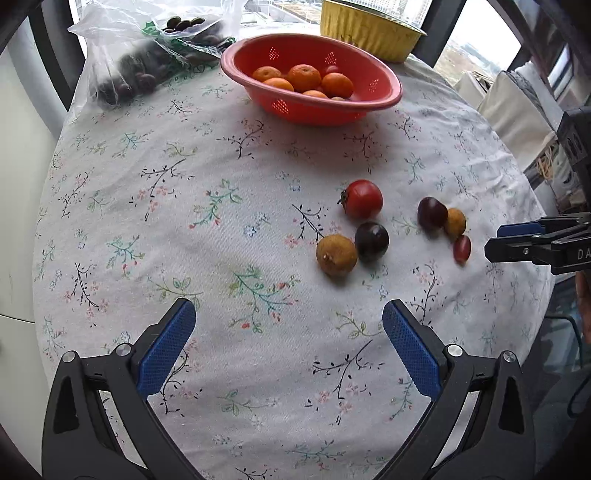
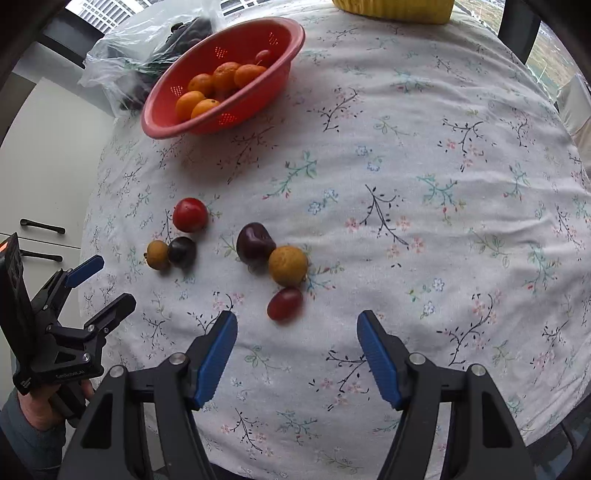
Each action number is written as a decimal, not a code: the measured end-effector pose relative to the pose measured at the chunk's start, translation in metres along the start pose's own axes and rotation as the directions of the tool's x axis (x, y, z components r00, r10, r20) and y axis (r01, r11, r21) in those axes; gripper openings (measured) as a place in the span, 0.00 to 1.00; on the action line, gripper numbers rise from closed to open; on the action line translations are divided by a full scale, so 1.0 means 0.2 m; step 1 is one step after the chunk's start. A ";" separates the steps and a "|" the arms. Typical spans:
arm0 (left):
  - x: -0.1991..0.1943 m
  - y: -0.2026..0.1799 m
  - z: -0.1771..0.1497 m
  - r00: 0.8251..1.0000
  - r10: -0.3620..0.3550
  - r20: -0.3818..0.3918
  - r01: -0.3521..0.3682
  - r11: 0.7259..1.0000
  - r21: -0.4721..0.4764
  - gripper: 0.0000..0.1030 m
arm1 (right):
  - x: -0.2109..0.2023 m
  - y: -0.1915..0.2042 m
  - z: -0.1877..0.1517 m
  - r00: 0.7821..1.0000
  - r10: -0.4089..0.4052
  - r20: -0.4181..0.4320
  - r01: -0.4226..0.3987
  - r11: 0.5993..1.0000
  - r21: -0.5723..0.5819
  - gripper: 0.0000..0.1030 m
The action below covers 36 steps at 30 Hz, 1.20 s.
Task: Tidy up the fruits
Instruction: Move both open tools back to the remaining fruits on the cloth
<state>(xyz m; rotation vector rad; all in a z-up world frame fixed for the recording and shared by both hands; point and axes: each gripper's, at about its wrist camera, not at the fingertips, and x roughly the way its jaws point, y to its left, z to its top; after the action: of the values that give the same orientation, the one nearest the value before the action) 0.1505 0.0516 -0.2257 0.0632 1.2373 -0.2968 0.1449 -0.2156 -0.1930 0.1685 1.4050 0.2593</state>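
Round table under a floral cloth, seen from both wrist views. Left tool: fingers spread wide, holding nothing, poised above bare cloth. Right tool: fingers likewise spread and empty, just short of a small red grape tomato.

Six loose fruits lie on the cloth in two clusters. Near cluster, at 12 o'clock from the right tool: the grape tomato, a tan longan and a dark plum, the last two touching. Second cluster, toward 10 o'clock: a red tomato, a second dark plum and a second longan, touching each other.

Far side, at 11 o'clock: a red colander holding oranges. Beside it lie a clear plastic bag of dark fruit and a yellow foil container.
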 end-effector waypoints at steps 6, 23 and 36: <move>0.04 0.01 0.00 0.998 0.006 -0.056 -0.007 1.000 -0.014 1.00 | -0.03 0.01 -0.06 0.999 -0.008 0.038 0.007 1.000 0.022 0.68; 0.15 -0.06 0.28 0.997 -0.067 -0.047 0.072 0.990 0.118 0.58 | -0.06 -0.09 -0.16 0.998 -0.019 0.061 0.011 0.992 0.125 0.63; 0.21 -0.13 0.22 0.991 -0.104 -0.080 0.117 0.979 0.167 0.50 | -0.03 -0.09 -0.14 0.999 -0.013 0.051 0.007 0.993 0.115 0.60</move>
<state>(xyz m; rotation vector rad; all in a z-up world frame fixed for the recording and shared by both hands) 0.1976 0.0101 -0.2483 0.1543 1.2859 -0.5013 0.1171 -0.2355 -0.1964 0.2610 1.3698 0.1654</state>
